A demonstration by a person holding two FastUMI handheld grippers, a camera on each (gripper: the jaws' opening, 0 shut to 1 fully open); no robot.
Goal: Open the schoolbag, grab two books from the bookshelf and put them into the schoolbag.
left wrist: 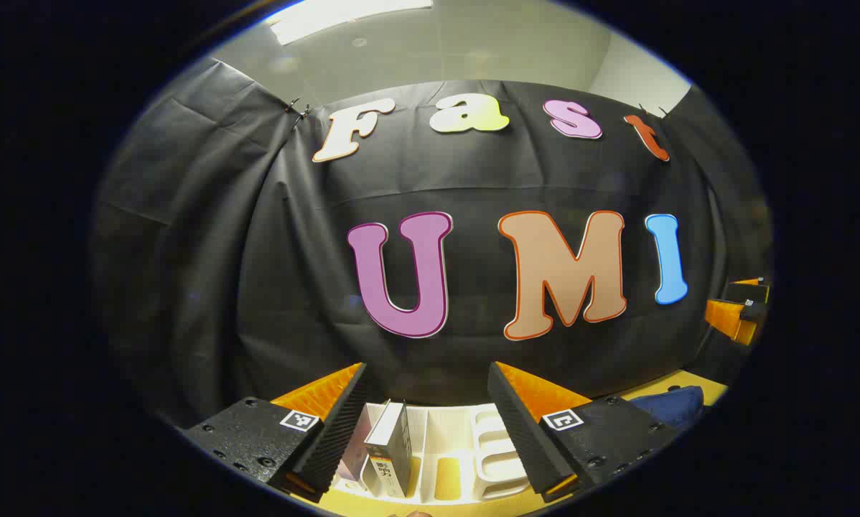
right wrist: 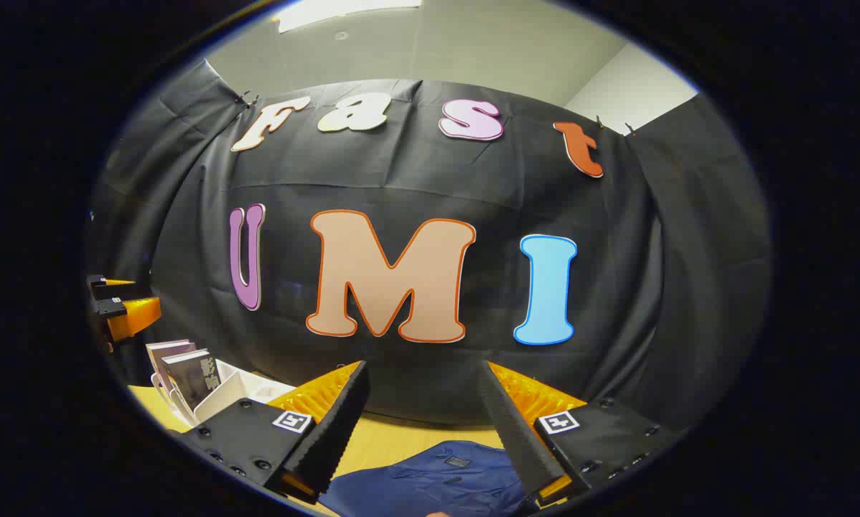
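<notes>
My left gripper (left wrist: 426, 424) gapes wide, empty; the books (left wrist: 389, 449) stand in the white bookshelf (left wrist: 466, 452) just beyond its fingers. My right gripper (right wrist: 423, 424) gapes too, holding nothing, the blue schoolbag (right wrist: 437, 477) flat on the table (right wrist: 401, 438) below its tips.

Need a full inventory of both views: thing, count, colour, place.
bookshelf: 1, white, slotted rack on the table, below the left gripper
books: 2 visible, one dark, one pale, upright in the bookshelf's left slot
schoolbag: 1, navy blue, flat on the table under the right gripper
table: 1, yellow-tan top, under both
booth wall: black cloth, behind
ceiling light: 1, white, overhead
left gripper: jaws open, above the bookshelf, holding nothing
right gripper: jaws open, above the schoolbag, holding nothing
</notes>
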